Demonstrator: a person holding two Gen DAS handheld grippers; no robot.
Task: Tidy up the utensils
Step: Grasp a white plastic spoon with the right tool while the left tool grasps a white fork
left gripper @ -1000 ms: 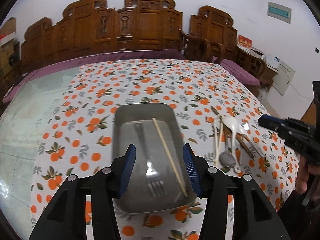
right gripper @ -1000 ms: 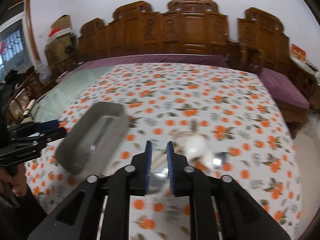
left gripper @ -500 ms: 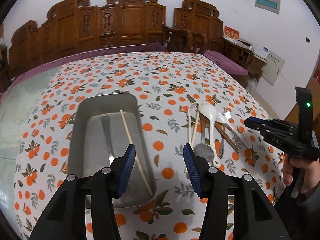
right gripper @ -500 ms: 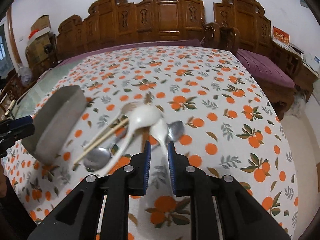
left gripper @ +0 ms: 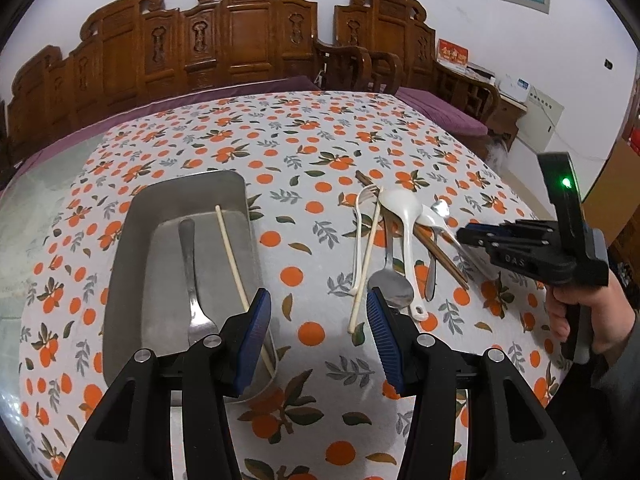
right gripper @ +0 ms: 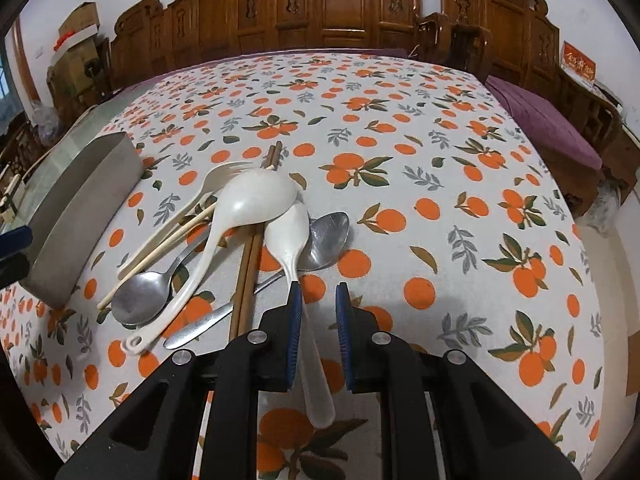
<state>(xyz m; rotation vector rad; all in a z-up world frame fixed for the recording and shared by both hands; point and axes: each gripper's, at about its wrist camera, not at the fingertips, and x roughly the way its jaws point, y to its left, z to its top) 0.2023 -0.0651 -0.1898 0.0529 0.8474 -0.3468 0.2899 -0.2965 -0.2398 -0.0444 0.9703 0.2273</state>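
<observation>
A grey metal tray (left gripper: 132, 264) holds a metal fork (left gripper: 192, 280) and one pale chopstick (left gripper: 240, 280); it shows at the left of the right wrist view (right gripper: 80, 208). A pile of utensils lies right of it: white ladle (right gripper: 248, 204), white spoon (right gripper: 290, 240), metal spoons (right gripper: 140, 292), brown chopsticks (right gripper: 248, 276), white fork (left gripper: 358, 236). My left gripper (left gripper: 318, 336) is open and empty above the cloth between tray and pile. My right gripper (right gripper: 316, 320) is narrowly open, empty, over the white spoon's handle, and shows in the left wrist view (left gripper: 464, 236).
The table carries an orange-print cloth (right gripper: 440, 184). Carved wooden chairs (left gripper: 248, 40) line the far side. A bench with a purple cushion (right gripper: 544, 128) stands at the right. Cardboard boxes (right gripper: 76, 40) sit at the far left.
My left gripper has swung right, from over the tray to the cloth beside it. My right gripper has closed in on the utensil pile and opened slightly.
</observation>
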